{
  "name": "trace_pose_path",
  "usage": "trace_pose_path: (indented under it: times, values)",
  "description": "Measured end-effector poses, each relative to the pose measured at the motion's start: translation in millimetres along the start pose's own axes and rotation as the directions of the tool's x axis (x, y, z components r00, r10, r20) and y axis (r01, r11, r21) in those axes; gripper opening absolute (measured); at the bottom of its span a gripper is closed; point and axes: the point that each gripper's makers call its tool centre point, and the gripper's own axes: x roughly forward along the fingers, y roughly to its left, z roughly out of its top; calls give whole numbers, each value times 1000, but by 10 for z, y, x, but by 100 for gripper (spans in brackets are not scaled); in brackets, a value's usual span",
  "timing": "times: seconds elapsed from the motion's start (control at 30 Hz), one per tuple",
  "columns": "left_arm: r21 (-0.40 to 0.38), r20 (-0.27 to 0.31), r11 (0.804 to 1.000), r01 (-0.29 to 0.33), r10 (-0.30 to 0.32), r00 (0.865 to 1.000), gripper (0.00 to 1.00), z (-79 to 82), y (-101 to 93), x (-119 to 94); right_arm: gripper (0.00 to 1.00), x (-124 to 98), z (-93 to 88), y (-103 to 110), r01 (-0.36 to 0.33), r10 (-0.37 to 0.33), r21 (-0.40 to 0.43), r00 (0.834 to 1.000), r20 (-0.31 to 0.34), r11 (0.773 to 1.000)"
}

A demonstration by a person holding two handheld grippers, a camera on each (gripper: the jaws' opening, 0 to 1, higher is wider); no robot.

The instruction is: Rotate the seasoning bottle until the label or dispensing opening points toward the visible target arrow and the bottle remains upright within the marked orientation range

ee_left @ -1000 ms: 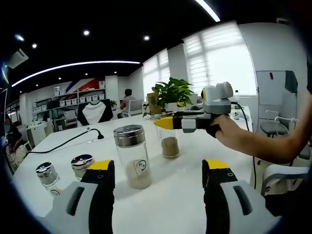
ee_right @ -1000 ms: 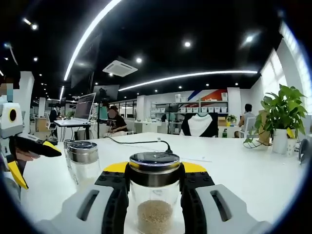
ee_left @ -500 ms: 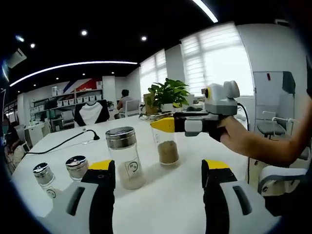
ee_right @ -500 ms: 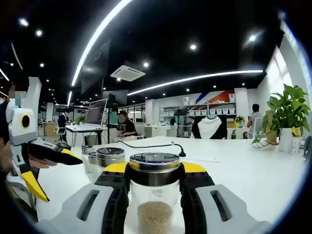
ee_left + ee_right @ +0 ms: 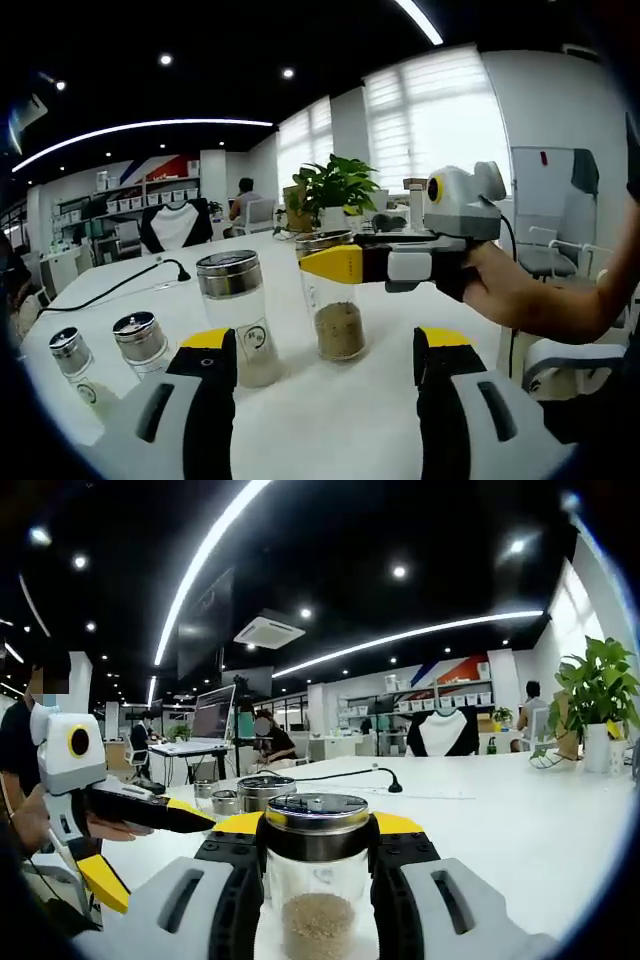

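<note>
The seasoning bottle [image 5: 318,900] is clear glass with a metal lid and brown grains at the bottom. It stands upright between the jaws of my right gripper [image 5: 318,830], which is shut on it just under the lid. In the left gripper view the same bottle [image 5: 338,325] stands on the white table [image 5: 380,420], and the right gripper [image 5: 345,262] reaches in from the right, held by a hand. My left gripper [image 5: 325,340] is open, its jaws wide apart in front of that bottle and holding nothing. In the right gripper view the left gripper [image 5: 150,845] is at the left, open.
A taller labelled bottle [image 5: 235,315] stands left of the seasoning bottle, with two small shakers [image 5: 140,340] [image 5: 72,358] further left. More jars [image 5: 255,792] stand behind the held bottle. A black cable [image 5: 130,283] crosses the table. A potted plant [image 5: 335,188] stands at the far edge.
The right gripper view has swung left with the bottle still gripped, so the left gripper looms larger in it. In the left gripper view the bottles and the right gripper sit nearer.
</note>
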Motion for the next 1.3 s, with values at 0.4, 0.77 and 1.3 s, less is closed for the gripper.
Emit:
trace_pose_path:
  times: [0.4,0.77,1.3]
  values:
    - [-30,6,999,24,-24,1000,74,-29,-28,29,37,-23,18,281,-82,82,-4,997,-13,997]
    - [-3,21,999,38,-38,999,72,20,-30,41,38,45,32,621,-182,182,-9,983,-20,983]
    - [136,21,976,170,-174,984,69,15,-125,-27,38,50,50,967,-337,334,-54,941,-55,940]
